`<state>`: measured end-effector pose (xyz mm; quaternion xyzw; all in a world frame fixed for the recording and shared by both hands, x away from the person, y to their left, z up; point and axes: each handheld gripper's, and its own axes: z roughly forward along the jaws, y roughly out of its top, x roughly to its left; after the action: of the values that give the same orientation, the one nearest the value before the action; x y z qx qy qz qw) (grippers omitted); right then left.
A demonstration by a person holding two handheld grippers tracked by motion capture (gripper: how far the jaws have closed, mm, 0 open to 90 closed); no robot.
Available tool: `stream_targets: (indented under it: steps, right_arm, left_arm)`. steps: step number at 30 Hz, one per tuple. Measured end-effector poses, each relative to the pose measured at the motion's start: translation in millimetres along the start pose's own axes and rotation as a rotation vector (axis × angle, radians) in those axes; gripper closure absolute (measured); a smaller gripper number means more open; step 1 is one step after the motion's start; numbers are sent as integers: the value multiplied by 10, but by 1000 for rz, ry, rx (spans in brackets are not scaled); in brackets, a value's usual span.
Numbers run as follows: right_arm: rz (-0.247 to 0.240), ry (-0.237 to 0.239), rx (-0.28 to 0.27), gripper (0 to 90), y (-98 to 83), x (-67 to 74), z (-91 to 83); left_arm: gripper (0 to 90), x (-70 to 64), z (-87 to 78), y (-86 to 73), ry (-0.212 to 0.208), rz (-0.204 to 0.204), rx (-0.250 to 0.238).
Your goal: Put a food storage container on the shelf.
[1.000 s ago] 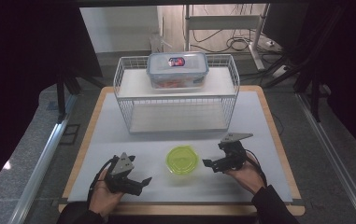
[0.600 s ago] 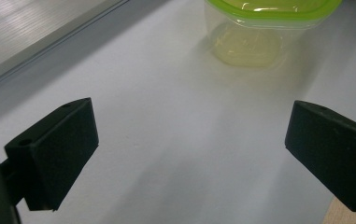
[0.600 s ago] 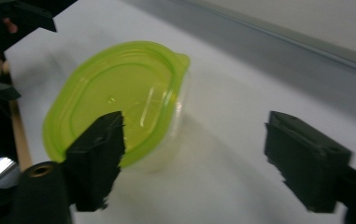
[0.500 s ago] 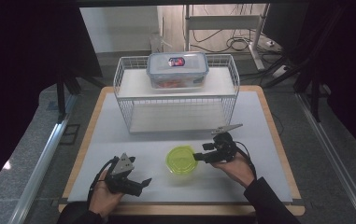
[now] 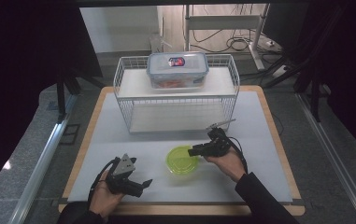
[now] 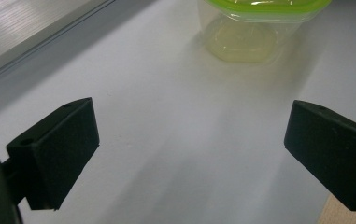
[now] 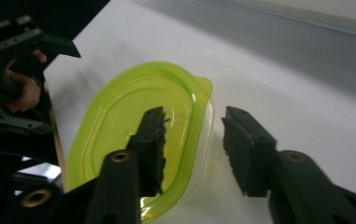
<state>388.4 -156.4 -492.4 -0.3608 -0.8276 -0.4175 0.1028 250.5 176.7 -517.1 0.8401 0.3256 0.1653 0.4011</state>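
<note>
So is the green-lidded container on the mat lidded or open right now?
Lidded. The green lid sits flat across the clear container, its rim seated all around; the right gripper straddles that rim, jaws just closing.

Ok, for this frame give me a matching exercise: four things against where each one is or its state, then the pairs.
Things:
1. green-lidded container
2. clear lidded box
3. left gripper
4. right gripper

Places or states:
A. on top of the wire rack
B. jaws astride the container's rim, not yet pressing
C. open, over bare mat
D. on the white mat, in front of the rack

Pairs: 1-D, 2-A, 3-C, 4-B
</note>
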Motion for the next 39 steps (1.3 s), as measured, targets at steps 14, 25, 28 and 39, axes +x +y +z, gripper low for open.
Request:
stream_targets:
  steps: [14, 25, 28, 39]
  right_arm:
    - [98, 52, 17, 731, -16, -88, -3]
    - [150, 119, 8, 696, -31, -121, 20]
    - [166, 129, 7, 717, -34, -130, 25]
    - [159, 116, 20, 816, -3, -110, 38]
  left_arm:
    - [35, -9, 23, -2, -6, 6, 13]
    - [36, -15, 33, -3, -9, 13, 23]
    - [37, -21, 39, -3, -12, 17, 26]
    - [38, -32, 44, -2, -10, 24, 29]
